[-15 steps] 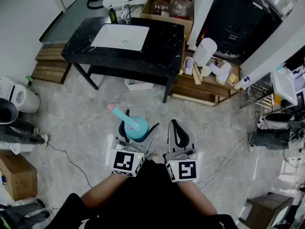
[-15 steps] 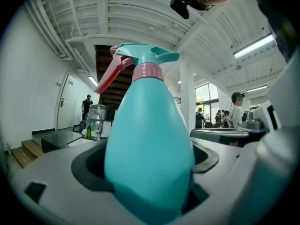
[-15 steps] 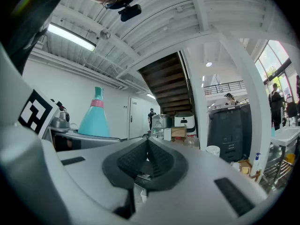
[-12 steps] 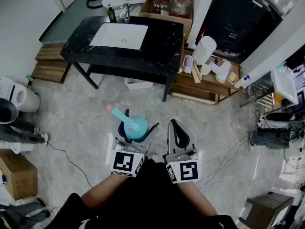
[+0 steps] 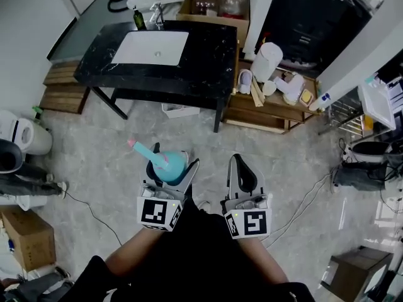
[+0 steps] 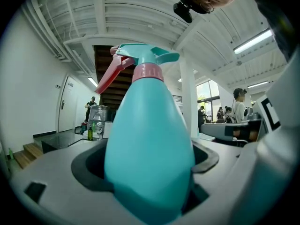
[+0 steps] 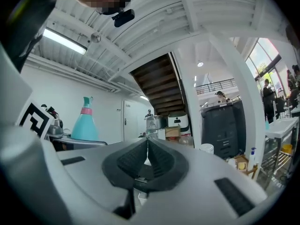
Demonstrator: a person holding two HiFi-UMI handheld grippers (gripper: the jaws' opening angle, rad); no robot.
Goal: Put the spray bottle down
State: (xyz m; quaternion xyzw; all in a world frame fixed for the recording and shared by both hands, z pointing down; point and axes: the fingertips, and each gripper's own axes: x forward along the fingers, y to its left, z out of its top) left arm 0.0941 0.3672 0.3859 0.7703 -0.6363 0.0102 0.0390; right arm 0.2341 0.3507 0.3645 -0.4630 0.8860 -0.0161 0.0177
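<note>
Evidently the task is only getting under way: the spray bottle [image 6: 149, 144] is riding upright in the left gripper [image 5: 174, 162], whose jaws are standing wide apart and pinching the teal body from both sides, pink trigger pointing away to the left. In the head view the bottle is hanging in the air above the floor [image 5: 104, 153], resting on nothing, so the putting-down itself is judged to be all left to do: carrying it to a surface, lowering it and letting go. The right gripper [image 7: 147, 156] is idling beside the left one with its jaws pressed together and nothing between them.

Ahead of the person, well apart from the bottle, a black worktop [image 5: 211, 58] is carrying a white sink [image 5: 152, 48], with a small green bottle [image 5: 139, 19] standing by the tap; it is looking like the likeliest place to set the bottle. The floor is showing pale grey stone tiles. To the right of the worktop a low wooden shelf [image 5: 267, 119] is holding cups and a white cylinder [image 5: 267, 59], and a cardboard box [image 5: 22, 234] is sitting at the lower left.
</note>
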